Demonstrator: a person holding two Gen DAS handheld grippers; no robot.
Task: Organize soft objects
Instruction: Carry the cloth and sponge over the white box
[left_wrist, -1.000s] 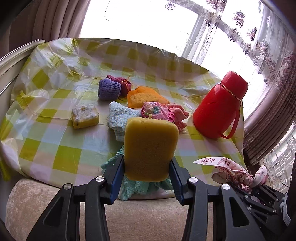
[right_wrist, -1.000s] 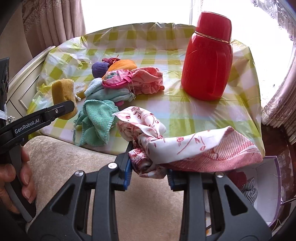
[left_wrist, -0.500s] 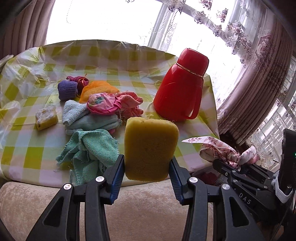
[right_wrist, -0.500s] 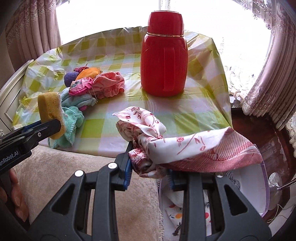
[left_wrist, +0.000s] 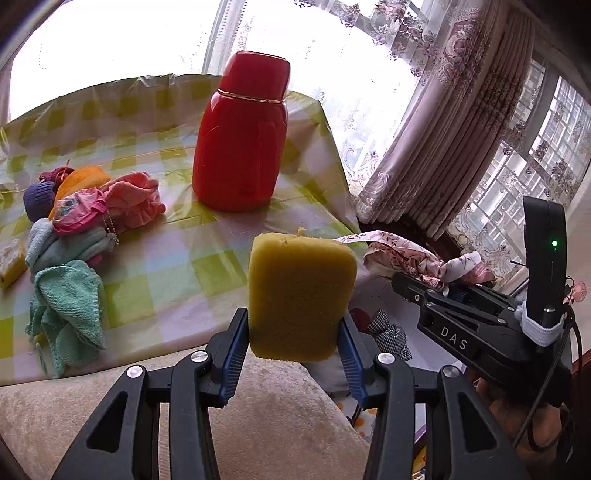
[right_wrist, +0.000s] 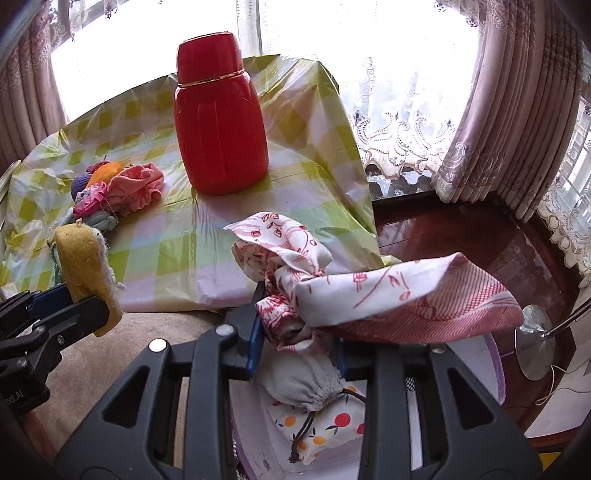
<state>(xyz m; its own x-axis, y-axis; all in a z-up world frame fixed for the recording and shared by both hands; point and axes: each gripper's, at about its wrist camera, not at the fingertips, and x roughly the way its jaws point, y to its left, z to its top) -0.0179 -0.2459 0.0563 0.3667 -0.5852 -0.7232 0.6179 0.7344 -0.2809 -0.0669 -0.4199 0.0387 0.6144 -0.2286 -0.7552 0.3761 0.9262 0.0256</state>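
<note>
left gripper (left_wrist: 293, 356) clamping yellow sponge (left_wrist: 301, 295), right gripper (right_wrist: 295, 341) pinching patterned cloth (right_wrist: 369, 291), both just right of red flask (left_wrist: 240, 136), above bin (right_wrist: 495, 365). loose cloth tail likely snagging the rim.

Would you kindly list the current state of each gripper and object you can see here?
Left gripper: shut on the yellow sponge, held upright.
Right gripper: shut on the red-patterned cloth, bunched, draping to one side.
Red flask: upright on the table, lid on.
Green towel: crumpled, hanging over the table edge.
Pink garment: crumpled in the pile.
Grey drawstring pouch: drawn closed, lying in the bin below.
</note>
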